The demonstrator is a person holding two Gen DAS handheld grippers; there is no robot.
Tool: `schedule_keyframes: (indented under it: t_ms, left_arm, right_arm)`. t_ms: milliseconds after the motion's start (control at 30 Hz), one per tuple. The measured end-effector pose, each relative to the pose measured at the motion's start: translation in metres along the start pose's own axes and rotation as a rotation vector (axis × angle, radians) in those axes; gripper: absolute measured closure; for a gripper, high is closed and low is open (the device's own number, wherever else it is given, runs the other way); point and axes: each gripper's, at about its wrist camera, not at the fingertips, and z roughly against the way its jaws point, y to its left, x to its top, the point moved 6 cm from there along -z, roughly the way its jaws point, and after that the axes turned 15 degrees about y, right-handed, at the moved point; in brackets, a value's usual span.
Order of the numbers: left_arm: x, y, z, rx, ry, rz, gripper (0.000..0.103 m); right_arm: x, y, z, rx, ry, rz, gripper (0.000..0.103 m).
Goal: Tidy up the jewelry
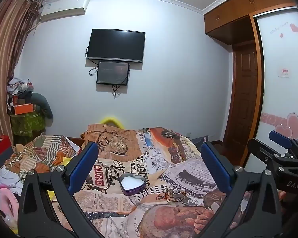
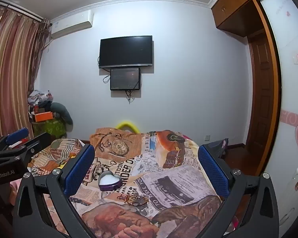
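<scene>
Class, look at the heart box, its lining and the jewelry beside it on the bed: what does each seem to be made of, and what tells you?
Heart box: probably thin metal tin, glossy purple, its bright rim catching light.
Lining: white and matte, likely foam or fabric; too small to tell which.
Jewelry: gold-toned metal links and rings, shiny with small glints; possibly plated.

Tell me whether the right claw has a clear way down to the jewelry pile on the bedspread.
Probably yes. The right claw is open above the bedspread, and the jewelry pile lies uncovered between its fingers, just in front of the heart-shaped tin. Nothing blocks it.
</scene>
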Motion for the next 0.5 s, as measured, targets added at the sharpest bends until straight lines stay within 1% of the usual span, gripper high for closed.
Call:
schedule_keyframes:
  t_ms: [200, 233, 400, 500]
  left_arm:
    - [-0.001, -0.001, -0.003, 0.007, 0.009, 0.007, 0.000]
    - [-0.003, -0.003, -0.010, 0.002, 0.010, 0.006, 0.000]
    - [-0.005, -0.004, -0.014, 0.015, 0.010, 0.010, 0.000]
    - [-0.002, 0.001, -0.010, 0.007, 0.012, 0.002, 0.000]
  right_arm:
    - [0.000, 0.000, 0.000, 0.006, 0.000, -0.007, 0.000]
    - [0.000, 0.000, 0.000, 0.006, 0.001, -0.008, 0.000]
    - [-0.001, 0.001, 0.000, 0.008, 0.000, -0.008, 0.000]
    - [-0.001, 0.000, -0.001, 0.010, 0.003, -0.012, 0.000]
